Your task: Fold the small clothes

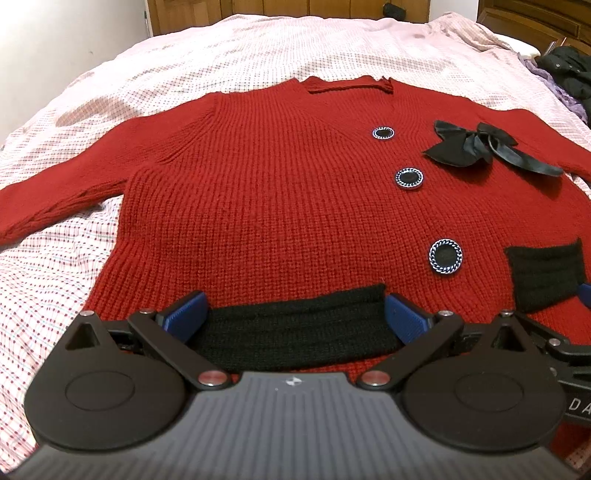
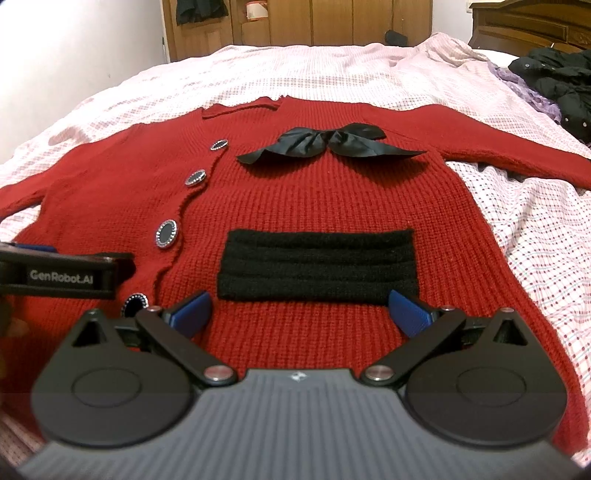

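Note:
A red knitted cardigan (image 1: 277, 192) lies flat on the bed, front up, sleeves spread, with dark round buttons (image 1: 409, 178), a black bow (image 1: 476, 147) and two black pockets. My left gripper (image 1: 295, 317) is open over the left pocket (image 1: 295, 332) near the hem, one blue pad on each side. My right gripper (image 2: 299, 314) is open just below the right pocket (image 2: 317, 266). The cardigan (image 2: 325, 199) and bow (image 2: 328, 144) also show in the right wrist view. The left gripper's body (image 2: 62, 275) shows at that view's left edge.
The bed is covered by a pale checked sheet (image 1: 74, 155). A heap of black and purple clothes (image 2: 554, 81) lies at the far right of the bed. Wooden cupboards (image 2: 314, 22) stand beyond the bed's far end.

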{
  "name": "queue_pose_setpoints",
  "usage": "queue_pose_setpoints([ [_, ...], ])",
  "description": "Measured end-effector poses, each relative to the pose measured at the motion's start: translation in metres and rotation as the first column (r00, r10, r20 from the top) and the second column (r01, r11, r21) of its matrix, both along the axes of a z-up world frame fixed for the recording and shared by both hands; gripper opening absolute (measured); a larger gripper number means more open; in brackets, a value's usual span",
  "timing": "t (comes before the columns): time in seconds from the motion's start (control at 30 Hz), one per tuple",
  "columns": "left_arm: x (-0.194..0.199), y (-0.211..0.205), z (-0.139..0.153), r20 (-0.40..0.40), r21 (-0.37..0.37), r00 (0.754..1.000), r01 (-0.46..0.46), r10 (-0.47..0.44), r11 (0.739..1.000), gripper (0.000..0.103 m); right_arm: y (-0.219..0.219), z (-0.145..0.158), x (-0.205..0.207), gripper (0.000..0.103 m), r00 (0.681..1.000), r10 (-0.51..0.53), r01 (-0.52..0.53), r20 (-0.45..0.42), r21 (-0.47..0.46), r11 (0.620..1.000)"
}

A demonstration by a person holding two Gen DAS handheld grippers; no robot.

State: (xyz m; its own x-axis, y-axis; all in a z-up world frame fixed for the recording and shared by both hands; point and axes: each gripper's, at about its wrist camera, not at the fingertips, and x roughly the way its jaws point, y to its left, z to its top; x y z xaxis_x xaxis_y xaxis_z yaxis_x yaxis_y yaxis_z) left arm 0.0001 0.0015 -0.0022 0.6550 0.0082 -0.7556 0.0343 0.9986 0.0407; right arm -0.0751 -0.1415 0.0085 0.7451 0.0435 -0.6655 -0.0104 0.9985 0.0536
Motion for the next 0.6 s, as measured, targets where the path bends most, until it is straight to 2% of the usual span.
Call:
queue_pose_setpoints([
  [0.43, 0.017, 0.009, 0.002, -0.005, 0.003, 1.0, 0.003, -0.003, 1.0, 0.103, 0.0, 0.0, -0.001, 0.103, 1.0, 0.0, 0.0, 0.0, 0.001, 1.0],
  [0.5, -0.004, -0.002, -0.001, 0.002, 0.005, 1.0, 0.003, -0.003, 1.0, 0.103, 0.0, 0.001, -0.001, 0.103, 1.0, -0.004, 0.004, -0.001, 0.0, 1.0],
  [0.6, -0.003, 0.0, -0.001, 0.003, 0.003, 1.0, 0.007, -0.007, 1.0, 0.103, 0.002, 0.001, -0.001, 0.103, 1.0, -0.012, 0.012, -0.004, -0.003, 1.0],
])
